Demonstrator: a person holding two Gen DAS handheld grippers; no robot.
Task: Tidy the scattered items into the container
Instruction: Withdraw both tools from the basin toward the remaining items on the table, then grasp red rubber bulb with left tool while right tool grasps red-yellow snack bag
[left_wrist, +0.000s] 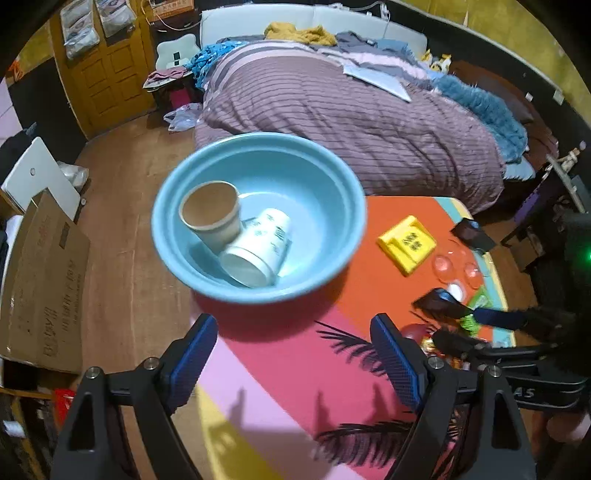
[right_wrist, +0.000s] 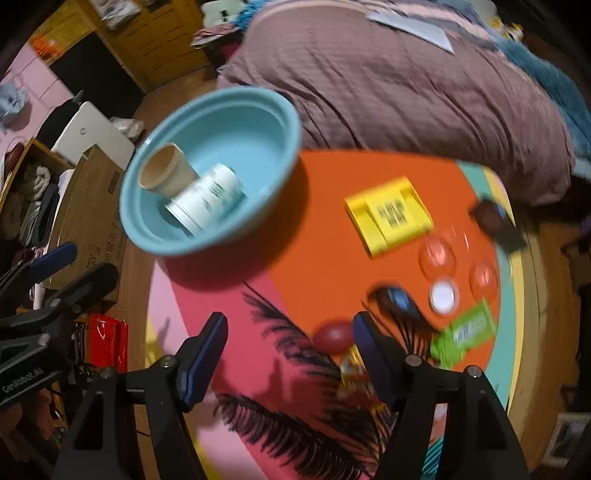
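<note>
Both pairs of blue-padded fingers stood spread wide with nothing between them: the left gripper hovered low in its frame over the pink and red part of the round, brightly printed desk, and the right gripper did the same in its own view. Just past the right gripper's right finger lay a small dark-red rounded object and a crinkled gold-wrapped item, partly hidden by that finger, so their exact shape could not be told. Further right sat a green wrapped packet, its long axis running from lower left to upper right, then a white round lid and clear round pieces. Toward the centre right lay the flat yellow rectangular box, long axis slanting from upper right to lower left, label face up. The light-blue plastic basin, the container, stood at the upper left of the desk, overhanging its edge; inside it a brown paper cup leaned with its mouth toward the upper left, and a white printed paper cup lay on its side, mouth toward the lower left. To do the pick well, the right gripper should probably settle first, since its view was blurred, then straddle one small item across its narrow width and close squarely.
</note>
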